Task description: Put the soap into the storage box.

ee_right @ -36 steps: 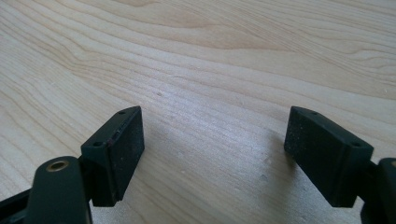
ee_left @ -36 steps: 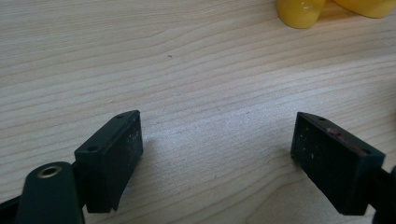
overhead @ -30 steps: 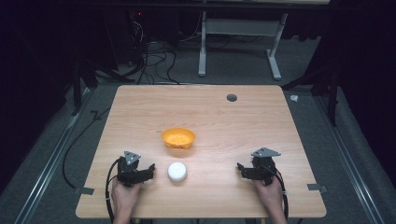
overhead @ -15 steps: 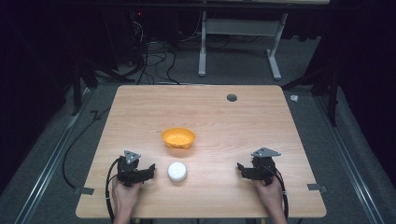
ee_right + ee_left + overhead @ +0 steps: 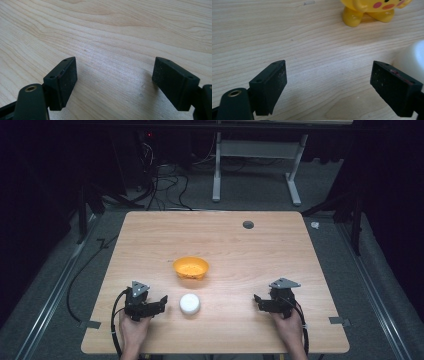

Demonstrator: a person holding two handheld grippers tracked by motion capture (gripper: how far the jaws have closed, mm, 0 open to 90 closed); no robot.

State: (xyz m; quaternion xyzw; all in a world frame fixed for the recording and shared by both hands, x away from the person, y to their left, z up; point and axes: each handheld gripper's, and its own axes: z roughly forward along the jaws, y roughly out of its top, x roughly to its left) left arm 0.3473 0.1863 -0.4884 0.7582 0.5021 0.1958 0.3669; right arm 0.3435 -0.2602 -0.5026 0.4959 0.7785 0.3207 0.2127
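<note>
Currently the left gripper [image 5: 161, 303] rests on the desk [image 5: 280, 245] near the near-left corner, held in the person's left hand [image 5: 134, 330]. Its jaws stand wide apart with nothing between them; they have just been opening. In the left gripper view the bare wood grain shows between the two black pads.

A white round object [image 5: 190, 303], low and dome-shaped, sits on the desk just beside the left gripper, on the side toward the desk's middle and close to the near edge. In the left gripper view its pale side [image 5: 413, 60] appears just beyond one jaw; whether it touches that jaw cannot be determined.

An orange bowl [image 5: 190, 268] stands farther from the near edge, behind the white object and apart from it, roughly at the desk's centre. In the left gripper view it reads as a yellow character-shaped bowl [image 5: 372, 10] with stubby feet and pink cheek marks.

The right gripper [image 5: 257, 301] rests near the near-right corner, held in the right hand [image 5: 289, 330], well apart from both objects. Its jaws are also wide, with only bare desk surface between them.

A dark round grommet hole [image 5: 248, 224] lies near the far edge.
</note>
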